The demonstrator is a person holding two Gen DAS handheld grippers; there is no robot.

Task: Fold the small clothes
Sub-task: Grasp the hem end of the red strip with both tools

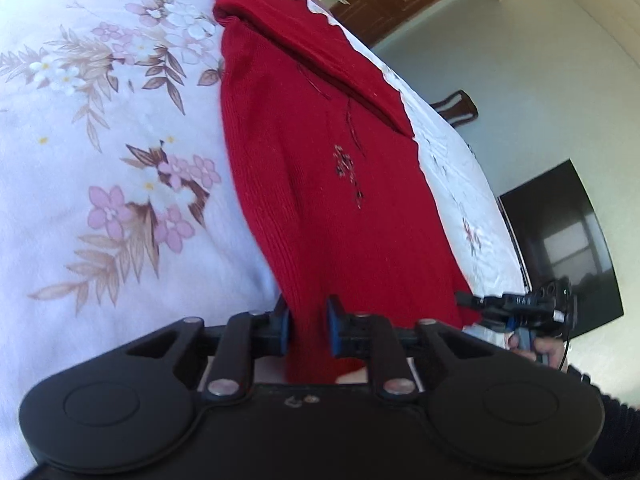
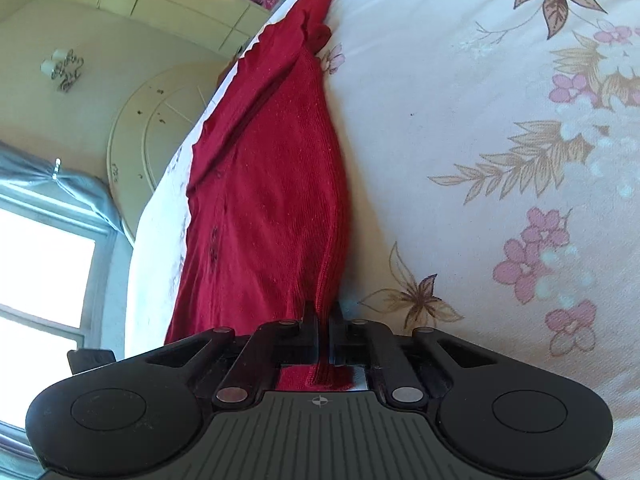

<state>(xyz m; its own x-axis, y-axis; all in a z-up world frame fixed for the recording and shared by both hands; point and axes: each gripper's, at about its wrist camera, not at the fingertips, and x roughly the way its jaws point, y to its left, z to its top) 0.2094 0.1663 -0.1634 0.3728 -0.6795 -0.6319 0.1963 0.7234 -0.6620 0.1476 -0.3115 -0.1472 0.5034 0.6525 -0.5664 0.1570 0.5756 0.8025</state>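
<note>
Lying along the near edge of a bed [image 1: 100,160], a red knitted sweater [image 1: 320,184] stretches away from both cameras across a white cover printed with pink and brown flowers. One sleeve [image 1: 320,52] is already laid over the body of the garment, so a first fold seems done, though the far end is too foreshortened to be sure.

Seen from the left wrist camera, the left gripper [image 1: 307,330] has a bunched strip of the sweater's near hem between its blue pads [image 1: 333,326]. The jaws stand partly apart with the cloth filling the gap, and both pads appear to press on it, so this looks like a grasp on thick, gathered knit.

Seen from the right wrist camera, the right gripper [image 2: 324,330] is clenched almost fully closed on a thin ridge of the same hem, at the sweater's [image 2: 260,200] other near corner. A little red cloth pokes out behind the jaws.

From the left view, the right tool [image 1: 524,306] and the person's hand [image 1: 540,350] holding it show just beside the sweater's corner.

As a judgement: both near corners are pinched, so the hem-to-collar fold is set up but not yet made. The sweater still lies at full length, and the main folding remains ahead.

Beyond the bed are a pale floor [image 1: 500,80], a dark screen [image 1: 560,240] and a bright window [image 2: 40,264].
</note>
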